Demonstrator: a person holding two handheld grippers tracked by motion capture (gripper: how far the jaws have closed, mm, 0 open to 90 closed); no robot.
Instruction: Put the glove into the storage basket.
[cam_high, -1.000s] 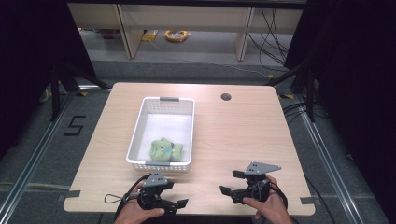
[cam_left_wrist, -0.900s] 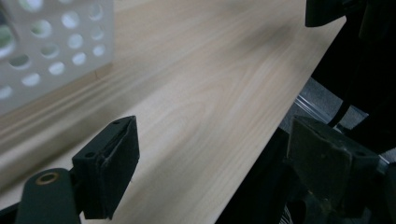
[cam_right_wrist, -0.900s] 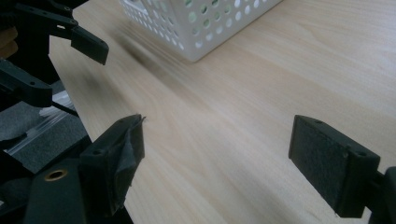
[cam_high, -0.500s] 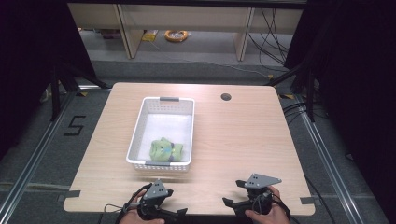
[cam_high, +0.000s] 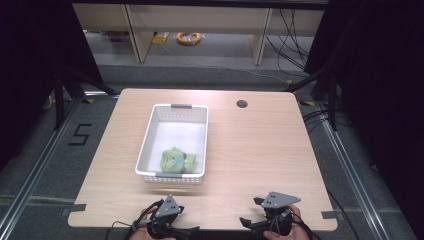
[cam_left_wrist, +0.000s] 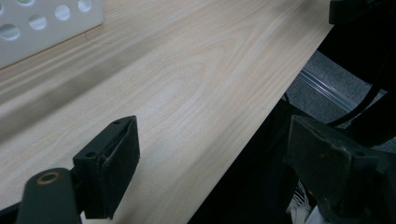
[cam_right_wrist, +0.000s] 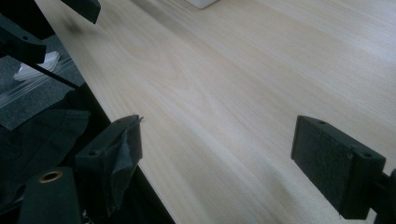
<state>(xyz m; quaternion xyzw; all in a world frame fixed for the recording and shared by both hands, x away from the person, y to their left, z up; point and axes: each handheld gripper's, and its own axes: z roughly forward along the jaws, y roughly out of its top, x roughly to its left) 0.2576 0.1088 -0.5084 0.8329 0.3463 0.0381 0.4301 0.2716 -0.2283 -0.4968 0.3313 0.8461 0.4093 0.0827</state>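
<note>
A white perforated basket (cam_high: 150, 135) stands left of the table's centre, with a crumpled green cloth (cam_high: 177, 161) in its near end. My left gripper (cam_high: 182, 227) is held at the table's near edge, below the basket, and my right gripper (cam_high: 251, 212) hangs at the same edge farther right. In the left gripper view the left gripper (cam_left_wrist: 215, 140) stands open over the table edge, nothing between its jaws, with the basket's wall (cam_left_wrist: 42, 23) at upper left. The right gripper (cam_right_wrist: 219, 135) also stands open and empty above bare wood.
The light wooden table (cam_high: 260, 150) has a round cable hole (cam_high: 242, 104) at the back right. Metal rails run along the floor on both sides. A shelf with a yellow coil (cam_high: 189, 37) lies beyond the table.
Both grippers have drawn back toward the person, from over the front of the table to its near edge. The basket and cloth have not moved.
</note>
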